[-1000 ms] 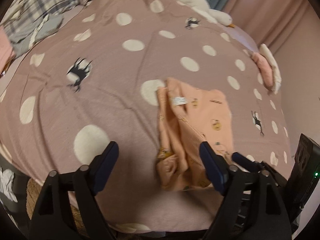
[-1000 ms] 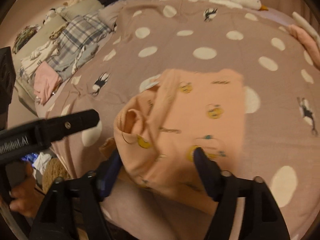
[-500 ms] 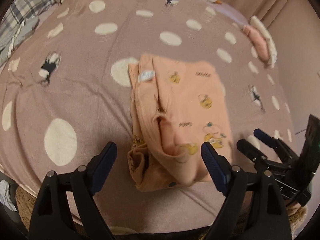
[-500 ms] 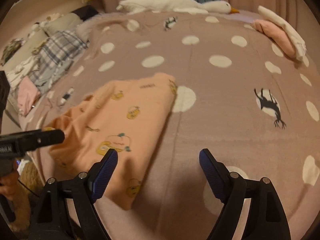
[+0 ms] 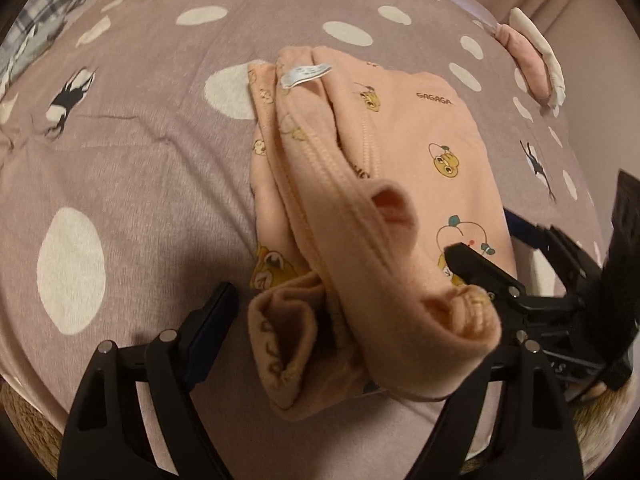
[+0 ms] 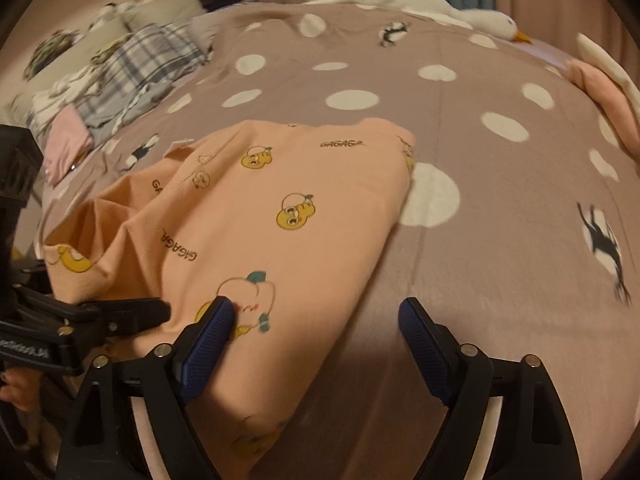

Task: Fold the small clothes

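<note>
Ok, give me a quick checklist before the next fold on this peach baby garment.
1. Left gripper open: ok.
2. Right gripper open: ok.
3. Peach garment lying on the bedspread: ok.
4. Near hem between the left jaws: ok, bunched cuff sits there.
5. Garment flat: not ok, left edge is rolled and lumpy.
6. Right jaws straddling the right edge: ok.

Black claws [image 6: 316, 344], blue ribbed pads [image 6: 208, 336]

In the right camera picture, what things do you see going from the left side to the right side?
Plaid clothes pile → peach garment → big white dot → black bird print. The goose toy along the top overlaps too much to place.
</note>
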Tool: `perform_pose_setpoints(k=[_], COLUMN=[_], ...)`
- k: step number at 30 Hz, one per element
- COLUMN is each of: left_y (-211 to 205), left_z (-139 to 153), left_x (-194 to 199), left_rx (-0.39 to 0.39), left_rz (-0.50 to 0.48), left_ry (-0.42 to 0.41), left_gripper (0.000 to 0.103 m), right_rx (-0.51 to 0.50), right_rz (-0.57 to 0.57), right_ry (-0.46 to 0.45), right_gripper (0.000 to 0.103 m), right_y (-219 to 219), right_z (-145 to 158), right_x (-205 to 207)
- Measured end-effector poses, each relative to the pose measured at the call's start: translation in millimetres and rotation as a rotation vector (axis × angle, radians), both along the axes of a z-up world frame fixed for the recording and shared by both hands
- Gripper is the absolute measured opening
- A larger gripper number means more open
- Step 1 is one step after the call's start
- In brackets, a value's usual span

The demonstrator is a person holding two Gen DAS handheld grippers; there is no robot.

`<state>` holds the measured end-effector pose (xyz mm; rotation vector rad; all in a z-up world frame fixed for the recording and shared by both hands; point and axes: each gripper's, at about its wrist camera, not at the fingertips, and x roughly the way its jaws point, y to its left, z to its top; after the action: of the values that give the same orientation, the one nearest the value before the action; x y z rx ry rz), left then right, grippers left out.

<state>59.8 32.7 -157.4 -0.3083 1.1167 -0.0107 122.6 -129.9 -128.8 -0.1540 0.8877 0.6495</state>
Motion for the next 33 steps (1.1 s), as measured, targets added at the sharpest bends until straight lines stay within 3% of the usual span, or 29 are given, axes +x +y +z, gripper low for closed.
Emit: perform_pose_setpoints(k=[1,2,6,33], left_y=[-0.3,-0.6,-3.0,-5.3], left_z=[-0.7,-1.4,-2.3,-2.5], left_x=[-0.8,-1.1,-1.1,1.0], left_rx=[0.000,-0.005,-0.004,0.009], left_rz=[-0.002,-0.008,-0.011,-0.014], left_ry=[-0.008,-0.017,-0.035,-0.036], left_gripper=[0.076,0.072,0.068,0.069], right_rx=[-0.005,0.002,0.035,0.053], right_rz=[-0.004,-0.010,-0.005,-0.004], right_ry=[-0.008,-0.002,0.008,0.017], right_gripper=[0.101,0.102,0.102,0.102], right_y=[-0.8,-2.2,-5.8,-8.5], right_z=[-3.0,-5.3,-6.8,-8.2], right_x=[2.6,5.3,5.0,5.6])
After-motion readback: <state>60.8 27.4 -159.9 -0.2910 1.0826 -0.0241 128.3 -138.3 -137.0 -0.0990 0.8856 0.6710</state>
